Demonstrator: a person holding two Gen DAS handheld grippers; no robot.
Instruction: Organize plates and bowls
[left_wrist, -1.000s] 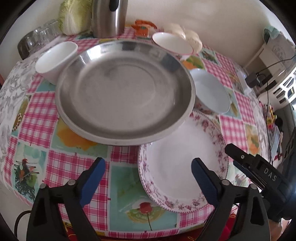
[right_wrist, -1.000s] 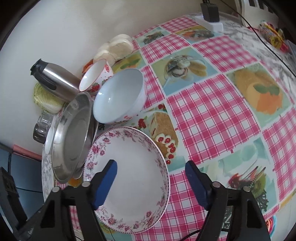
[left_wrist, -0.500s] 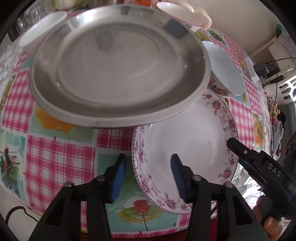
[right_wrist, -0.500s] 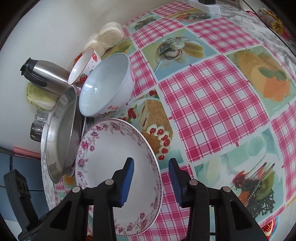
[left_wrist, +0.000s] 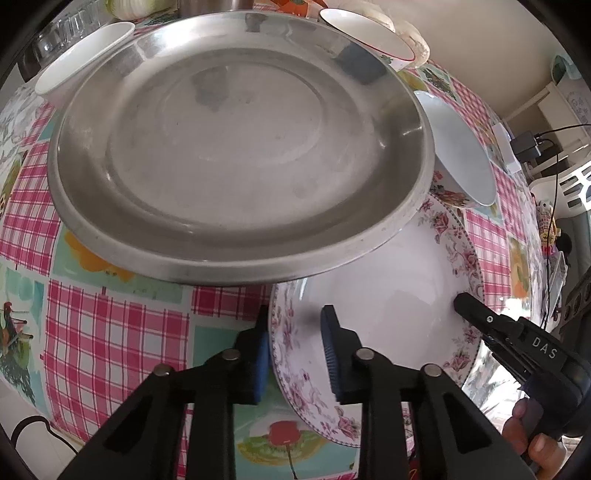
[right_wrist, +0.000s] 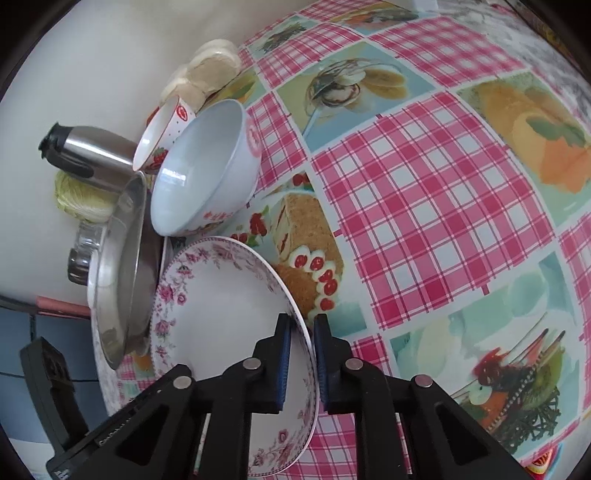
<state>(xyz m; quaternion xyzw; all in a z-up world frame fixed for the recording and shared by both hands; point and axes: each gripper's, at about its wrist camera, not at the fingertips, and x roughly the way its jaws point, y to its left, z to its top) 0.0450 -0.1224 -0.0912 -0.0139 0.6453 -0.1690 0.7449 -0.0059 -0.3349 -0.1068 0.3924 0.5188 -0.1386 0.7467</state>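
Note:
A white plate with a pink floral rim lies on the checked tablecloth, partly under a large steel plate. My left gripper is shut on its near left rim, one blue pad under and one over. My right gripper is shut on the floral plate at its right rim; it also shows in the left wrist view. A white bowl stands beyond the plate, a smaller strawberry bowl behind it, and another white bowl at the far left.
A steel kettle, a cabbage and glassware stand along the wall behind the dishes. Flat breads lie at the back. The tablecloth stretches to the right. The table's front edge is close below the grippers.
Both grippers moved forward and closed onto opposite rims of the floral plate; a second ago both were open and short of it.

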